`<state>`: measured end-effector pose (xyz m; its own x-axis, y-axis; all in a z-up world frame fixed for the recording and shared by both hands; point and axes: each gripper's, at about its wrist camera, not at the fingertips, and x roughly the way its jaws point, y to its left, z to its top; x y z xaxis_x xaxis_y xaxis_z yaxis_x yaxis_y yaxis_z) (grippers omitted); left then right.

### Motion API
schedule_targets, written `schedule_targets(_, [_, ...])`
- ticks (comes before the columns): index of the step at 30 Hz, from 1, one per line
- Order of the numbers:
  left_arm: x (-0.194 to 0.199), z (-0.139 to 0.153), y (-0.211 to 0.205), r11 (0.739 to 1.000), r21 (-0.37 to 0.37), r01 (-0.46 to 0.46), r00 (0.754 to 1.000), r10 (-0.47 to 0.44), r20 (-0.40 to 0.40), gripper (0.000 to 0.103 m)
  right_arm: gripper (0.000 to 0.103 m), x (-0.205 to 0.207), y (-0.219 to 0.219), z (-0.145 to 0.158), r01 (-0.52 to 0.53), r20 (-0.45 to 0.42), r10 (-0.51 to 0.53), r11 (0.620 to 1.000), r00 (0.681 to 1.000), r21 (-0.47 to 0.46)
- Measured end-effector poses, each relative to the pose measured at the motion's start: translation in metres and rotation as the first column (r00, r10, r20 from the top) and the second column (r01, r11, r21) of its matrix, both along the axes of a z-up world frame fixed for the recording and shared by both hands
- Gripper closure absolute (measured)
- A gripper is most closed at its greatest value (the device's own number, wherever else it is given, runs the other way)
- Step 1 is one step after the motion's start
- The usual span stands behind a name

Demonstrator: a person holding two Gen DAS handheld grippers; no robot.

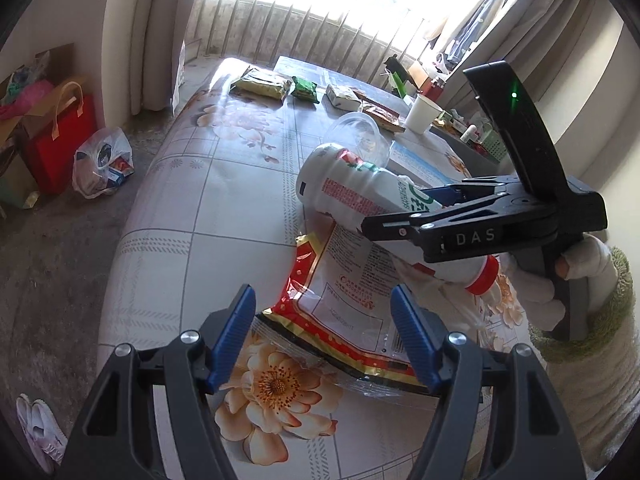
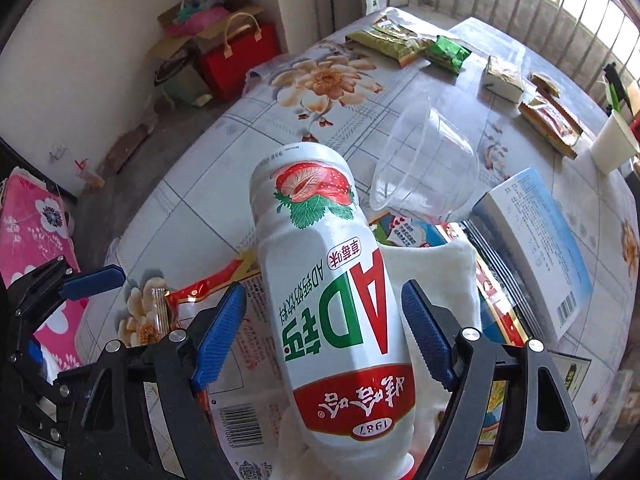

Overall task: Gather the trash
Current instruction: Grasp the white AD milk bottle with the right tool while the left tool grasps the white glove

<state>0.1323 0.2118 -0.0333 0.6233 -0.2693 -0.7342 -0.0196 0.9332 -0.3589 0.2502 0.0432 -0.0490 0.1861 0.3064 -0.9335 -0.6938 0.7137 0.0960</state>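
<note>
White plastic AD calcium milk bottle (image 2: 332,280) lies between the right gripper (image 2: 324,336)'s spread jaws, not yet pinched, above the snack wrapper (image 1: 344,292) on the tabletop (image 1: 180,216) (left gripper (image 1: 324,336) open too), so closing comes next.

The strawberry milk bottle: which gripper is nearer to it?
Right. The right gripper has its fingers around the bottle; the left gripper sits apart, over a snack wrapper.

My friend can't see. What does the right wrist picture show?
A white plastic drink bottle with a strawberry label lies between the right gripper's blue fingers, red cap end nearest the camera. Beyond it, a clear plastic cup lies tipped on the flowered tablecloth, among snack wrappers.
</note>
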Motion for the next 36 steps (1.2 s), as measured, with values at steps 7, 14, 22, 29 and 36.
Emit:
schedule_targets(7, [0.0, -0.009, 0.005, 1.0, -0.019, -0.011, 1.0, 0.01, -0.02, 0.035, 0.041, 0.0, -0.007, 0.007, 0.034, 0.006, -0.034, 0.999, 0.999, 0.039])
schedule_targets(14, [0.002, 0.0, -0.006, 1.0, -0.014, 0.013, 1.0, -0.012, 0.005, 0.035, 0.043, -0.004, -0.058, 0.045, 0.142, -0.006, -0.144, 0.966, 0.989, 0.216])
schedule_targets(22, [0.018, 0.013, -0.032, 0.993, -0.079, 0.09, 0.996, -0.089, 0.021, 0.035, 0.044, -0.035, -0.162, 0.076, 0.319, -0.045, -0.33, 0.857, 0.943, 0.405])
schedule_targets(29, [0.056, 0.005, -0.07, 0.973, -0.184, 0.14, 0.986, -0.154, -0.064, 0.035, 0.046, -0.076, -0.226, 0.062, 0.45, -0.129, -0.443, 0.77, 0.887, 0.451])
schedule_targets(36, [0.085, -0.011, -0.104, 0.987, -0.105, 0.123, 0.981, -0.137, -0.138, 0.035, 0.046, -0.106, -0.27, 0.046, 0.558, -0.228, -0.525, 0.644, 0.82, 0.523])
